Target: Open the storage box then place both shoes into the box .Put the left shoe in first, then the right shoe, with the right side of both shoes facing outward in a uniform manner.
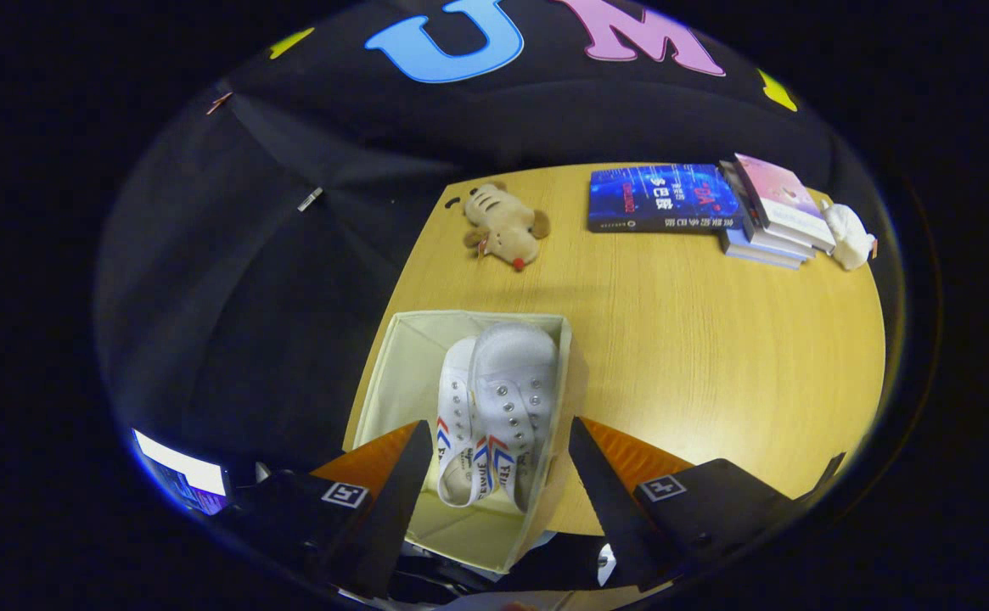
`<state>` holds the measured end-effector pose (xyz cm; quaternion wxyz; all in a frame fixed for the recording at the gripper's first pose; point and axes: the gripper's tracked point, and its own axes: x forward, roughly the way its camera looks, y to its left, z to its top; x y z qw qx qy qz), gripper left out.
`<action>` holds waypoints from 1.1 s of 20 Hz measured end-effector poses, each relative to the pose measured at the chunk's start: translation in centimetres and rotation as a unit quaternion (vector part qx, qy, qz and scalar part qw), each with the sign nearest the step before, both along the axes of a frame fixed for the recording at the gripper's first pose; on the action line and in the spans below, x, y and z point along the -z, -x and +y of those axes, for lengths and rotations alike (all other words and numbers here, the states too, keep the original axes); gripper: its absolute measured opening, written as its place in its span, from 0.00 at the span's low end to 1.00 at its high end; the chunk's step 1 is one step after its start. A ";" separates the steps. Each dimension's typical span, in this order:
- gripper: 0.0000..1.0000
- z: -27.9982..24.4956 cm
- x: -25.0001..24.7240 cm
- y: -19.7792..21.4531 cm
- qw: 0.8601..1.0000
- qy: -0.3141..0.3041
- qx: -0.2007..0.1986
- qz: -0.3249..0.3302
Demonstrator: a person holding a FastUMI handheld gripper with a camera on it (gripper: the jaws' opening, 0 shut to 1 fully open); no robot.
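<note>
Gripper (494,475) poised above the box, jaws spread wide and holding nothing; both fingers straddle the near part of the open cream fabric storage box (392,373) without pressing on anything. Directly below and between the jaws: two white canvas sneakers with red-and-blue side stripes, standing on edge side by side against the box's right wall, the left-hand shoe (453,399) partly hidden behind the right-hand shoe (513,382). Long axes run straight away from the jaws, heels near, toes far. Judgement: both shoes look placed, task near done; any further move would be a straight lift clear, or a small nudge along that axis. Box sits at the near left corner of the light wooden surface (698,356). Beyond it, a tan plush toy animal (504,227); farther right, a blue book (662,198), a stack of books (772,215), a small white plush (849,236).
</note>
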<state>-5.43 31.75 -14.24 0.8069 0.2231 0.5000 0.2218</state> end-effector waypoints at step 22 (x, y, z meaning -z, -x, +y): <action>0.98 -23.4 -15.4 -4.6 0.866 0.190 0.193 -0.421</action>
